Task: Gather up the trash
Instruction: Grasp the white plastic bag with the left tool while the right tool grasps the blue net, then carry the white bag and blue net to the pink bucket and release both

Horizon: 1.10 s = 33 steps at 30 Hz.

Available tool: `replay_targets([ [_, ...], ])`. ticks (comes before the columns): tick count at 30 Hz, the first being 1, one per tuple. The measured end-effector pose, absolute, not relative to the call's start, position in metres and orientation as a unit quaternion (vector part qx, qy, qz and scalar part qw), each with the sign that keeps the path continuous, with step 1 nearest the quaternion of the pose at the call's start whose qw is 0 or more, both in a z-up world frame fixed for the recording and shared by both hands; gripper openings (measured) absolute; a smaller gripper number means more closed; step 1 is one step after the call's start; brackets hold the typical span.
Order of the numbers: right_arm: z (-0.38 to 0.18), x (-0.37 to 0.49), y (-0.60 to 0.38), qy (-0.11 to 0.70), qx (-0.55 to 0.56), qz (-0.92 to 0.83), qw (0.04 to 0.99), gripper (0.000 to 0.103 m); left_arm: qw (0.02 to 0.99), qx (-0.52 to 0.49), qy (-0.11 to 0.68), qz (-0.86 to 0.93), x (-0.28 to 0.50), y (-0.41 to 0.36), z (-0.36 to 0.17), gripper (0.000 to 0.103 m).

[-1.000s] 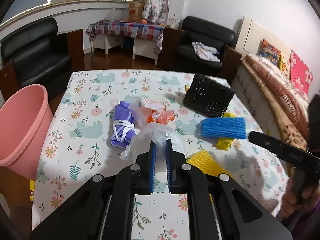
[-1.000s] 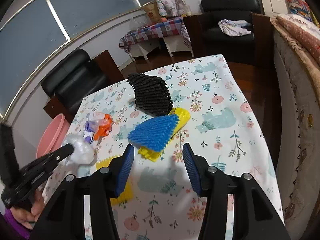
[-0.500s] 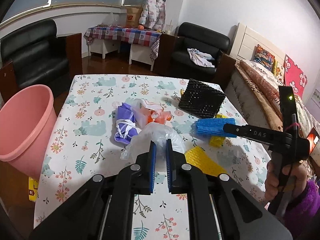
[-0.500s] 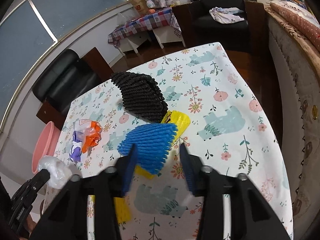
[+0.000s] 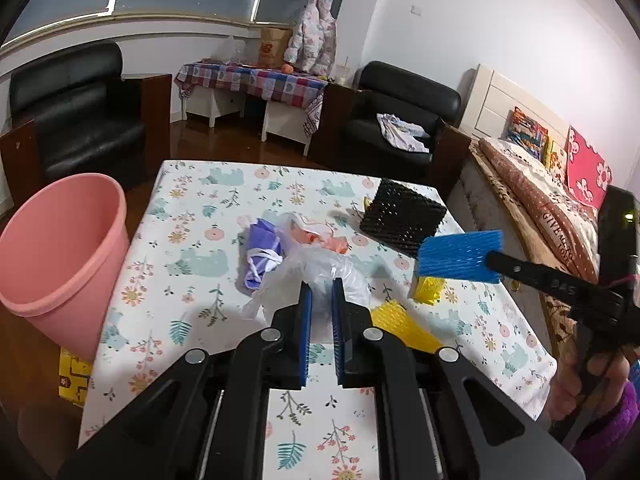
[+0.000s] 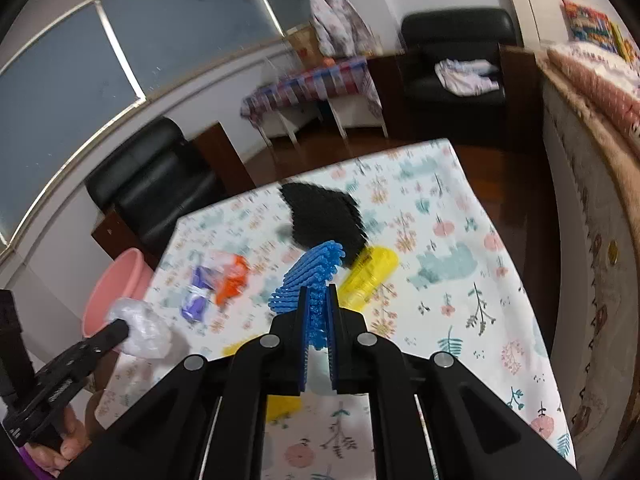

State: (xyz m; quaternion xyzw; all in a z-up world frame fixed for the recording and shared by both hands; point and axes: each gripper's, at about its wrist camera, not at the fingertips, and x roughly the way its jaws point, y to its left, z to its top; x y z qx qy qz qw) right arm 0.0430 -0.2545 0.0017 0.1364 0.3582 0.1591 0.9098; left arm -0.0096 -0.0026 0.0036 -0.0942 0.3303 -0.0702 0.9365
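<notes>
Up front in the left wrist view, the left gripper [image 5: 319, 294] clamped a clear plastic bag [image 5: 320, 270], the pink bin [image 5: 60, 248] off to its left. From the right wrist, the right gripper [image 6: 318, 300] pinched blue foam netting [image 6: 310, 276], farther from that bin.

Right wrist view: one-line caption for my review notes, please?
Right gripper shut on blue foam net, lifted above floral table; left gripper holds clear plastic bag near pink bin.
</notes>
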Motion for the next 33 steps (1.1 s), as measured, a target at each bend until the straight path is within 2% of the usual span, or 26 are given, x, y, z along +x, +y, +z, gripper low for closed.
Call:
replay_targets([
  [18, 0.073, 0.027, -0.151, 0.291, 0.066, 0.261, 0.918, 0.007, 0.955, -0.137, 0.261, 0.02, -0.034, 0.088, 0.042, 0.009],
  [33, 0.08, 0.039, -0.019, 0.294, 0.016, 0.351, 0.889, 0.007, 0.951, -0.144, 0.247, 0.12, -0.053, 0.174, 0.042, 0.009],
])
